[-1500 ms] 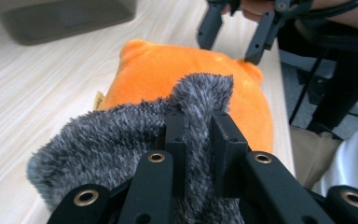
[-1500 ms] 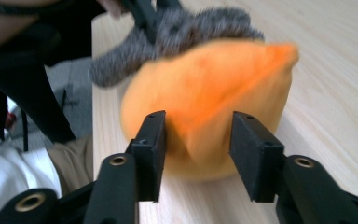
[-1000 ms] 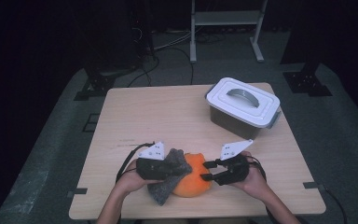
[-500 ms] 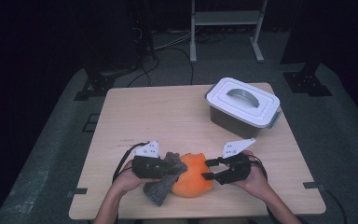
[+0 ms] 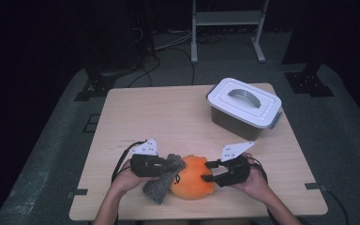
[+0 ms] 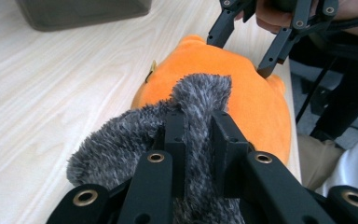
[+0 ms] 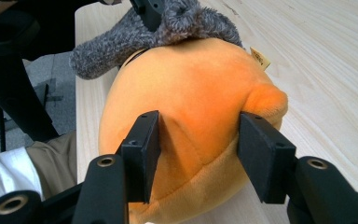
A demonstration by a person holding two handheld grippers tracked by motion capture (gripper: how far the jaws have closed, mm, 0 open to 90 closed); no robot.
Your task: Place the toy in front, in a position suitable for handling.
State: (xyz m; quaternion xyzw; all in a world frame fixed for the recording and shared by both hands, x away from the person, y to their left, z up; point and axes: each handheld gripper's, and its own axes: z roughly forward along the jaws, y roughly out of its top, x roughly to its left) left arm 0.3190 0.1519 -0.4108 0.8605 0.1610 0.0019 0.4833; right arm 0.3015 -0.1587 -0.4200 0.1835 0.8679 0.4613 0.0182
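Note:
An orange plush toy [image 5: 193,178] lies near the table's front edge, with a grey fuzzy piece [image 5: 161,190] draped against its left side. My left gripper [image 5: 171,165] is shut on that grey piece [image 6: 200,93], its pads pinching the fur at the plush's top. My right gripper [image 5: 207,171] comes in from the right. Its jaws have just been closing with the orange plush [image 7: 191,88] between them, and the pads [image 7: 142,144] dent its side. In the left gripper view the right gripper [image 6: 240,53] rests on the plush [image 6: 256,102].
A grey box with a white handled lid [image 5: 243,107] stands at the back right of the wooden table [image 5: 154,117]. A metal rack [image 5: 227,18] and cables sit on the dark floor beyond. The person's lap is just under the front edge.
My left gripper has shifted a little leftward and toward the front edge with the grey piece. The right hand has kept its place at the plush.

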